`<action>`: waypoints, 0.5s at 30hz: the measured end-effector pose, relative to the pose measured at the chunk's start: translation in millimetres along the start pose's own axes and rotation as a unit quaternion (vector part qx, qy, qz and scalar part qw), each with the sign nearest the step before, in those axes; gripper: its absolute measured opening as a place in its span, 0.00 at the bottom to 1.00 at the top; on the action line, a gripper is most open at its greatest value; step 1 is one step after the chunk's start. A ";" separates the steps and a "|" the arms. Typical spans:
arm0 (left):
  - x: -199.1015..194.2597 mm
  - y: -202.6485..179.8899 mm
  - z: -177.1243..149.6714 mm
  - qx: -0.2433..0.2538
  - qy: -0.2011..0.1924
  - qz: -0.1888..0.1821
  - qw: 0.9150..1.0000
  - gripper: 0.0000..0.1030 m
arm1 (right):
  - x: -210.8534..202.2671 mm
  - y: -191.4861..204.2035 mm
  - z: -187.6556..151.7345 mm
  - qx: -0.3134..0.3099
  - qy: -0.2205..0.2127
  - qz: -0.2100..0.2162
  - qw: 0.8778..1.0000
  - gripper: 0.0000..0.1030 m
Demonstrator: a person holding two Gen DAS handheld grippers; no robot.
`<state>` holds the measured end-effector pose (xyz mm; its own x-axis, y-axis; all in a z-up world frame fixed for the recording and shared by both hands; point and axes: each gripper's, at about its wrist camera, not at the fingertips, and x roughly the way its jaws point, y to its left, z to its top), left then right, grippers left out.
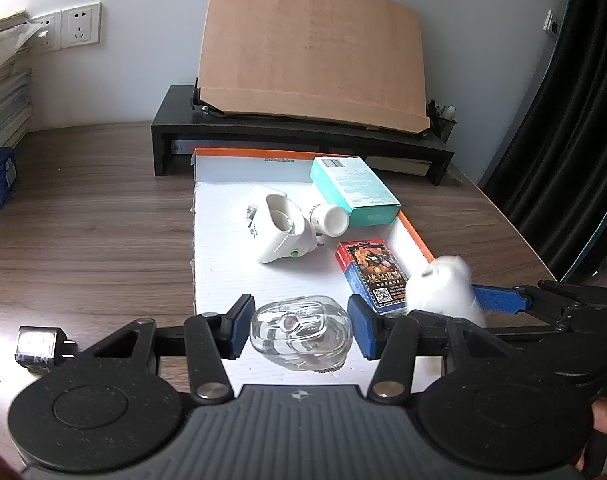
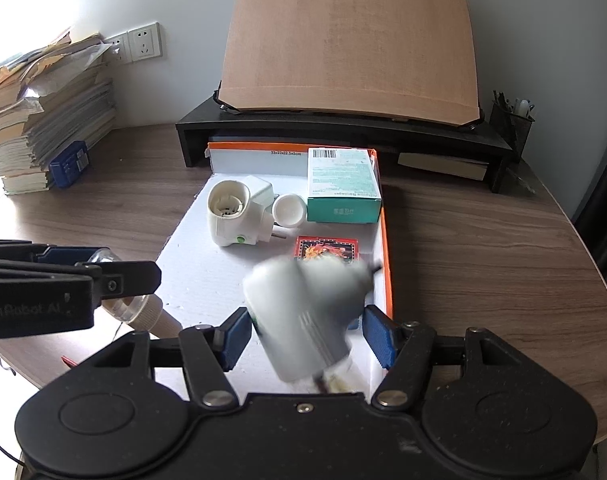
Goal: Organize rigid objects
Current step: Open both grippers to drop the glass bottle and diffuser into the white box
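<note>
A shallow white tray with an orange rim (image 1: 413, 232) (image 2: 385, 264) lies on the wooden desk. In it are a white plug-in device (image 1: 279, 228) (image 2: 235, 214), a small white cap (image 1: 329, 220) (image 2: 289, 210), a teal box (image 1: 353, 190) (image 2: 341, 184) and a red card box (image 1: 373, 274) (image 2: 325, 248). My left gripper (image 1: 299, 330) is shut on a clear glass bottle (image 1: 299, 332) (image 2: 131, 306) over the tray's near end. My right gripper (image 2: 307, 334) has its jaws apart; a blurred white plug adapter (image 2: 307, 312) (image 1: 443, 288) is between them, tilted, and seems loose.
A black monitor stand (image 2: 343, 128) with a tilted wooden board (image 2: 351, 44) is behind the tray. A paper stack (image 2: 43, 112) and blue box (image 2: 69, 162) sit at the left, a pen holder (image 2: 511, 118) at the right. A small metallic charger (image 1: 37, 346) lies on the desk.
</note>
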<state>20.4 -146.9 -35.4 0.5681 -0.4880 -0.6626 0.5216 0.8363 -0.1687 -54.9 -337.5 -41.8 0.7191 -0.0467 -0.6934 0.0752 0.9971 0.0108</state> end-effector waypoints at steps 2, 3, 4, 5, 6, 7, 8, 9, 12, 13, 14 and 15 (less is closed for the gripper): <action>2.1 -0.4 0.3 0.001 0.002 -0.001 1.000 0.50 | -2.1 -1.0 0.5 -0.001 -0.007 -0.002 1.000 0.73; 3.1 -0.5 0.5 0.001 0.003 -0.001 1.000 0.50 | -3.0 -2.0 1.1 0.000 -0.009 -0.001 1.000 0.73; 3.8 -0.8 0.5 0.002 0.003 -0.002 1.000 0.50 | -4.2 -3.2 1.6 0.001 -0.012 -0.002 1.000 0.73; 4.4 -1.1 0.5 0.002 0.004 -0.002 1.000 0.50 | -6.1 -4.7 2.1 0.003 -0.017 -0.004 1.000 0.73; 5.1 -1.3 0.6 0.003 0.004 -0.003 1.000 0.50 | -8.0 -6.4 2.5 0.006 -0.022 -0.006 1.000 0.73; 6.3 -1.9 0.9 0.003 0.006 -0.003 1.000 0.50 | -9.6 -8.5 2.6 0.008 -0.026 -0.007 1.000 0.74; 7.7 -2.2 1.2 0.004 0.007 -0.004 1.000 0.50 | -11.4 -10.7 2.9 0.011 -0.029 -0.010 0.999 0.74; 9.2 -2.5 1.4 0.005 0.008 -0.005 1.000 0.50 | -12.8 -12.1 3.0 0.012 -0.032 -0.011 0.999 0.75; 15.8 -3.4 2.1 0.005 0.017 -0.013 1.000 0.44 | -16.5 -15.2 3.1 0.014 -0.038 -0.017 0.999 0.75; 18.0 -4.1 2.8 0.005 0.021 -0.017 1.000 0.41 | -17.5 -15.9 3.2 0.014 -0.039 -0.018 0.999 0.75; 20.0 -5.5 4.0 0.008 0.021 -0.015 1.000 0.41 | -18.6 -16.4 3.2 0.014 -0.040 -0.019 0.999 0.75; 21.5 -6.0 5.3 0.010 0.020 -0.019 1.000 0.41 | -19.8 -17.1 2.9 0.016 -0.042 -0.020 0.999 0.75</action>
<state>32.8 -163.7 -44.7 0.5218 -0.5085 -0.6849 0.5547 0.8123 -0.1803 -68.4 -353.9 -26.2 0.7700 -0.0918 -0.6313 0.1250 0.9921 0.0081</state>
